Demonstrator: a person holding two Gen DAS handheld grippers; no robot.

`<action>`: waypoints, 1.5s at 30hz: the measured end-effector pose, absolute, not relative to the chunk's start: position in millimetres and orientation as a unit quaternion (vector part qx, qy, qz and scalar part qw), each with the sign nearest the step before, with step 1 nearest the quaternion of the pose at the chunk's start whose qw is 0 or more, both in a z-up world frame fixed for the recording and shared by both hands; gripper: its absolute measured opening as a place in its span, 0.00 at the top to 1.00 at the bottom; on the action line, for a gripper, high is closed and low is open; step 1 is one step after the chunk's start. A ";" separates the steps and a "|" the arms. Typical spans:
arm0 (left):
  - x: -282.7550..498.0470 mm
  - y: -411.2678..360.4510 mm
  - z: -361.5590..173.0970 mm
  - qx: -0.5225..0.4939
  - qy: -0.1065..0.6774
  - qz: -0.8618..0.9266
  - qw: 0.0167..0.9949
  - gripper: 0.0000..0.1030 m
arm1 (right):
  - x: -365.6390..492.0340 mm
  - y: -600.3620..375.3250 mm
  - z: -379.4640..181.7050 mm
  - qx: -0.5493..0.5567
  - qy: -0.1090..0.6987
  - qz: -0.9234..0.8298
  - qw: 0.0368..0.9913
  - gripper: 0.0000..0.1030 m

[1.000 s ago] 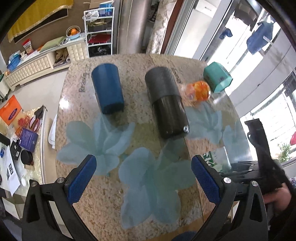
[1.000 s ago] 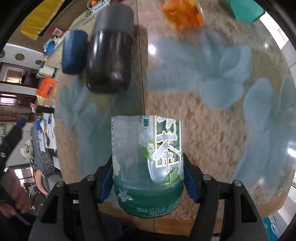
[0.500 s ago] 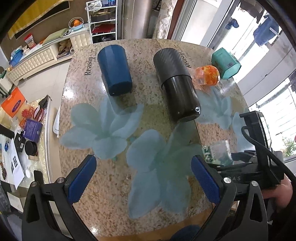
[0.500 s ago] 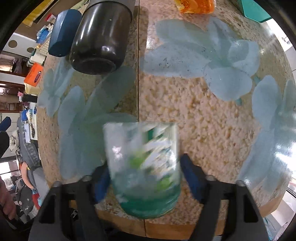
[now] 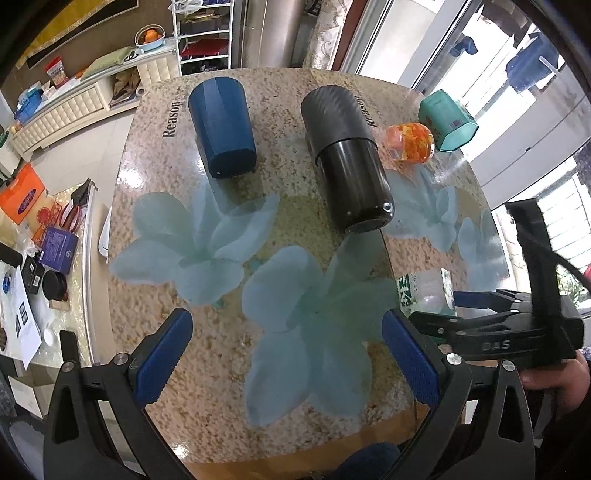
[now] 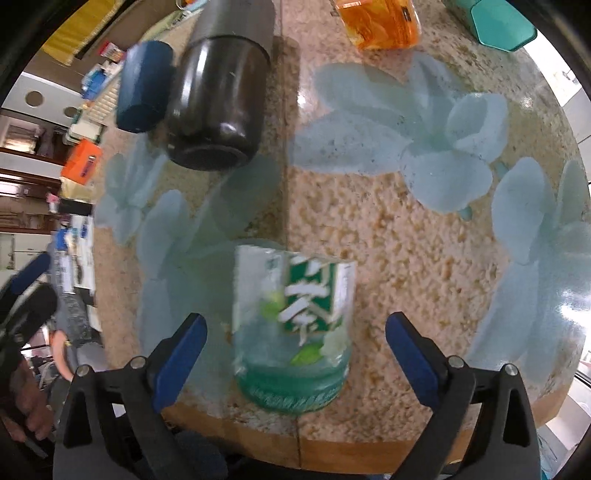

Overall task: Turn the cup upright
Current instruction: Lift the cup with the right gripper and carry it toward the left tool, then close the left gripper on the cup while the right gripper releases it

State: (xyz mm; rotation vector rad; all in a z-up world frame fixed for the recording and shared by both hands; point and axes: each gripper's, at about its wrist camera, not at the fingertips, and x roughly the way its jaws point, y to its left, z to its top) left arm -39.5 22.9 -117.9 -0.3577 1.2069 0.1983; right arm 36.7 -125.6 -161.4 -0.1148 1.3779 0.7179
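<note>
Home living/dining room. Granite-look table [image 5: 155, 206] with blue flower print, cream tufted sideboard [image 5: 74, 107] along the wall with a fruit bowl [image 5: 149, 37] on it, white wire shelf rack [image 5: 207, 40], curtain [image 5: 328, 33], glazed balcony door with laundry [image 5: 532, 70] hanging outside.

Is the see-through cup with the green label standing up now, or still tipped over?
Standing up. The clear cup rests on its green base on the table, open rim upward, with the right gripper jaws spread wide on both sides, not touching it.

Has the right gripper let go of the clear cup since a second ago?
Yes. The right gripper has opened, both pads apart from the clear cup standing on the table.
</note>
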 end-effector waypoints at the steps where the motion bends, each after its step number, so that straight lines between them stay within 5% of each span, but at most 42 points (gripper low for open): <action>1: -39.0 21.4 -118.1 -0.168 0.564 0.091 0.804 0.00 | 38.3 -128.6 -157.1 -0.045 0.618 0.327 0.714 0.05; 17: 17.8 -69.6 -120.0 -0.148 0.614 0.007 0.776 0.00 | 61.0 -267.9 -146.5 0.088 0.580 0.322 0.743 0.03; 35: 77.4 -122.8 -211.3 -0.116 0.733 0.061 0.668 0.00 | 102.2 -408.6 -182.1 0.161 0.611 0.370 0.681 0.03; 41: 74.3 -118.0 -227.1 -0.165 0.738 0.067 0.651 0.34 | 113.8 -426.3 -186.8 0.172 0.603 0.371 0.685 0.03; 45: 71.0 -112.7 -221.6 -0.172 0.730 0.069 0.657 0.39 | 117.8 -428.3 -193.0 0.174 0.602 0.372 0.685 0.03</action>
